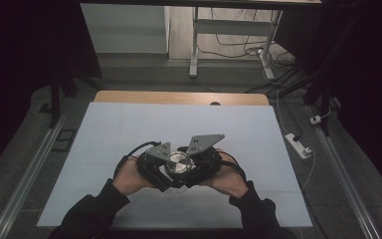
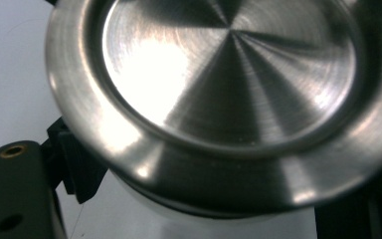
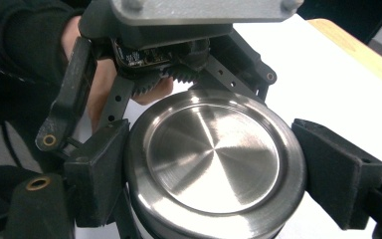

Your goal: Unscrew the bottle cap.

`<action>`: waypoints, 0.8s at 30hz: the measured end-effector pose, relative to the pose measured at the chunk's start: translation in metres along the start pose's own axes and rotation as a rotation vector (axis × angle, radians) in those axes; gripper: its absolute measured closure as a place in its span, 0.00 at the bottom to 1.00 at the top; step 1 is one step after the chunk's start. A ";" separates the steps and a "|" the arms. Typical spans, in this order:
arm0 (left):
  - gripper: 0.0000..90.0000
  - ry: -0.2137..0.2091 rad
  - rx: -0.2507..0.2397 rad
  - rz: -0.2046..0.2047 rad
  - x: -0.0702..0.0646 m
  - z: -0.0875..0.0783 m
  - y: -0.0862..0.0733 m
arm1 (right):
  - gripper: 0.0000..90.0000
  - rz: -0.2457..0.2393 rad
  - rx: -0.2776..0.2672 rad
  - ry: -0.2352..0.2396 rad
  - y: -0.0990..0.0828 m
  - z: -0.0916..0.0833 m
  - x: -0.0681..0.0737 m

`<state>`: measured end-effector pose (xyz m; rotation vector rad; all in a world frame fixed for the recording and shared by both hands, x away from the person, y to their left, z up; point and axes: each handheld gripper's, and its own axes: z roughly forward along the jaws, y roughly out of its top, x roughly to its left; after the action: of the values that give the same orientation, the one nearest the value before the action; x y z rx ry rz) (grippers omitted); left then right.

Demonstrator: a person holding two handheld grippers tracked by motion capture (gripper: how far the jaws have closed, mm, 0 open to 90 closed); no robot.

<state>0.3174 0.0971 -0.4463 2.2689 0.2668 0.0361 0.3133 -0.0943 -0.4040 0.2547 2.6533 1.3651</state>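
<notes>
Steel lid (image 1: 179, 162) sat at near-centre of white table (image 1: 129, 129), between both grippers. Left gripper (image 1: 155, 164) clamped canister beneath lid. Right gripper (image 3: 214, 169) straddled lid rim, left pad touching, right pad just clear.

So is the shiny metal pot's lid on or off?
On. The round steel lid sits flat on top of the pot, covering its mouth in both gripper views.
</notes>
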 end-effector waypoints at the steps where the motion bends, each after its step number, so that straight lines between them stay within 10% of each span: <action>1: 0.17 -0.002 0.002 0.001 0.000 0.000 0.000 | 0.20 0.005 0.004 0.001 0.000 0.000 0.000; 9: 0.17 -0.001 -0.006 -0.001 0.001 0.000 -0.001 | 0.21 0.085 -0.050 0.048 -0.002 -0.004 -0.008; 24: 0.17 0.006 -0.003 -0.007 0.002 0.000 -0.003 | 0.21 0.082 -0.088 0.004 0.000 -0.014 -0.009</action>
<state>0.3190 0.0997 -0.4491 2.2653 0.2775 0.0402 0.3193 -0.1071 -0.3956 0.3537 2.6041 1.5037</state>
